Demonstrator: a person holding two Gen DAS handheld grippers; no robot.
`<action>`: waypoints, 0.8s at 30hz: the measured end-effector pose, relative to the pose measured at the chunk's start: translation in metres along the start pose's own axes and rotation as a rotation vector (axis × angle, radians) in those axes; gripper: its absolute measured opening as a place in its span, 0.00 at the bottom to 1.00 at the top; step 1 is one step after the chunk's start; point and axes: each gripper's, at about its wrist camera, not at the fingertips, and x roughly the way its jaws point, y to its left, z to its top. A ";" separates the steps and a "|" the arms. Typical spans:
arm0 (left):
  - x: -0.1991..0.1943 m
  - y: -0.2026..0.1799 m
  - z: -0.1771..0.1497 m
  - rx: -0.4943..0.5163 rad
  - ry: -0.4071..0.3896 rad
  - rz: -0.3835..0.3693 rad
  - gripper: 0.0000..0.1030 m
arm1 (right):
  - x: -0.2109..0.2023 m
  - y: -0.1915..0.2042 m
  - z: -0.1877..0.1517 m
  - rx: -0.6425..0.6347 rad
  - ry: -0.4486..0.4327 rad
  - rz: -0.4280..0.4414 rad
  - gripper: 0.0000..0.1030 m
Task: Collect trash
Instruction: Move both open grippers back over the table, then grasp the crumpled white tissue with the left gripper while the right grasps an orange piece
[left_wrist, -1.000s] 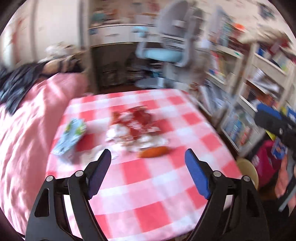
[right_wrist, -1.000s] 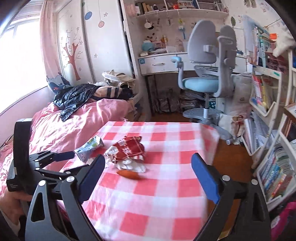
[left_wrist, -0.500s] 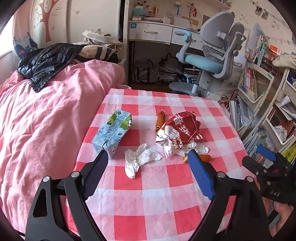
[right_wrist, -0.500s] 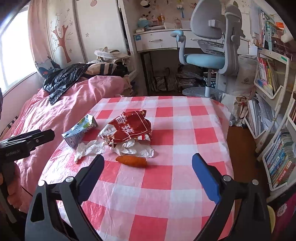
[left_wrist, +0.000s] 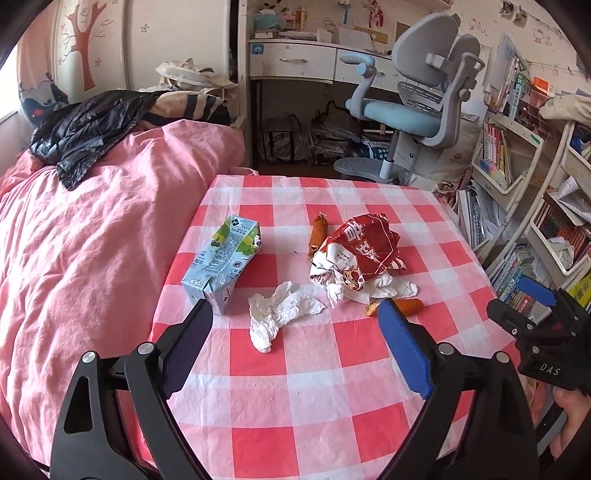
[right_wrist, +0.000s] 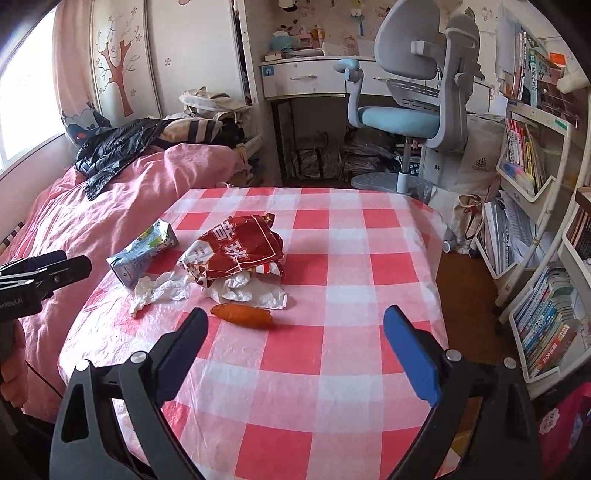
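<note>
Landmark: the crumpled red snack bag, lying near the middle of the surface with its red-and-white checked cloth.
Containers: the bag is crushed and its inside cannot be seen; the pale blue milk carton lies on its side to the left of the bag, dented, contents hidden.
Other trash: a white crumpled tissue in front of the bag; more white paper is partly tucked under the bag.
Food: one orange sausage lies just in front of the bag; a second one is behind it, its lower end covered by the bag.
Left hand-held gripper: jaws spread and just been opening wider, nothing between them, above the tissue.
Right hand-held gripper: jaws spread wide, holding nothing.
Cut off: a bookshelf at the right edge.
</note>
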 end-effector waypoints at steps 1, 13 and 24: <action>0.002 0.001 0.000 0.031 0.009 0.003 0.85 | 0.000 0.000 0.000 0.001 -0.002 0.001 0.89; 0.038 0.037 -0.006 0.135 0.158 -0.038 0.73 | -0.010 -0.008 0.004 0.012 -0.034 0.082 0.89; 0.131 0.010 -0.012 0.177 0.258 0.119 0.67 | 0.006 -0.001 -0.004 -0.105 0.058 0.111 0.89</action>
